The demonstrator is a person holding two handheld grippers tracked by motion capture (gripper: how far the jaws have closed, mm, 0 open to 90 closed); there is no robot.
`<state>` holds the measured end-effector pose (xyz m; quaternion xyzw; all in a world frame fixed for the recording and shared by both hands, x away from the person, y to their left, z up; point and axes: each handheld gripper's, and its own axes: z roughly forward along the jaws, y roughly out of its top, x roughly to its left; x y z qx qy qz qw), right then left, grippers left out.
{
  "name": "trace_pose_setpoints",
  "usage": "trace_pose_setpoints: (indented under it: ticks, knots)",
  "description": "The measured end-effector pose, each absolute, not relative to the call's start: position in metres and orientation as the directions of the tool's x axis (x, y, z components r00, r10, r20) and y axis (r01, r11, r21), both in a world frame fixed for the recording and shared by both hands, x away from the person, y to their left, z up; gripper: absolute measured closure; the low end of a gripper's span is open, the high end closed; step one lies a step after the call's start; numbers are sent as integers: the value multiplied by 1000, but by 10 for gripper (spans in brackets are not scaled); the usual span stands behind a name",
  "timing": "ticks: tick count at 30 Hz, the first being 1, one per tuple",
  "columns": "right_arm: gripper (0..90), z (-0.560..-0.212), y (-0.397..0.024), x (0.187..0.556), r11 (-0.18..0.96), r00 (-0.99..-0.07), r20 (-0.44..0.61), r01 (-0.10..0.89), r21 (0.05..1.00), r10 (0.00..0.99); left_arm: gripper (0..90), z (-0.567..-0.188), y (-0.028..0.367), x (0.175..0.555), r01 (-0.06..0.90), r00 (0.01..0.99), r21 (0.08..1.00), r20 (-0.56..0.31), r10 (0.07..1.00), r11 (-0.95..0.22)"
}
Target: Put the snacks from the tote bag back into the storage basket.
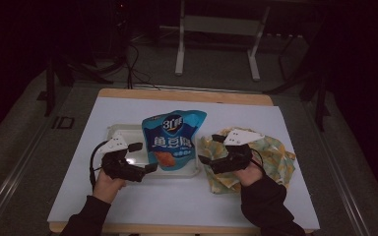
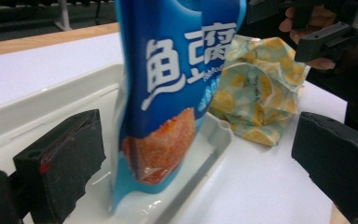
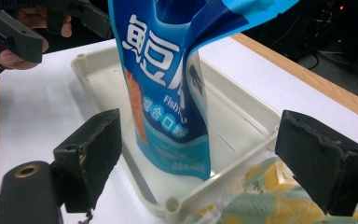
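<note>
the blue snack pouch [image 1: 173,140] stands upright in the white tray [image 1: 115,132] on my worktop [image 1: 275,123]. just right of the tray lies a crumpled yellow-patterned cloth [image 1: 275,155]. my left gripper [image 1: 145,158] sits at the tray's left end, my right gripper [image 1: 205,153] over the cloth; both point at the pouch, jaws spread wide, gripping nothing.

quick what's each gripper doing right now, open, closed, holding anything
Left gripper: open, holding nothing; the blue snack bag stands between its jaws, untouched.
Right gripper: open, holding nothing, pointed at the same bag in the white tray.
</note>
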<state>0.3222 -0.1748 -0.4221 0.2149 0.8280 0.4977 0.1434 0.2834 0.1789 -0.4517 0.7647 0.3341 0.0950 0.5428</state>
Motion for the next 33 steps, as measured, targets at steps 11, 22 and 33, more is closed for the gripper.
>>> trace_pose_setpoints:
  ticks: [11,22,33]
  knots:
    - [144,-421,-196,306,405,-858,-36,206,891,513,28,-457,173,262,392,769,898,-200,607,-201]
    - [144,-430,-226,292,390,-839,-22,230,892,544,28,-456,157,250,360,820,911,-205,535,-203]
    - [146,-443,-261,277,374,-821,-15,243,895,570,28,-464,139,249,341,861,920,-223,458,-193]
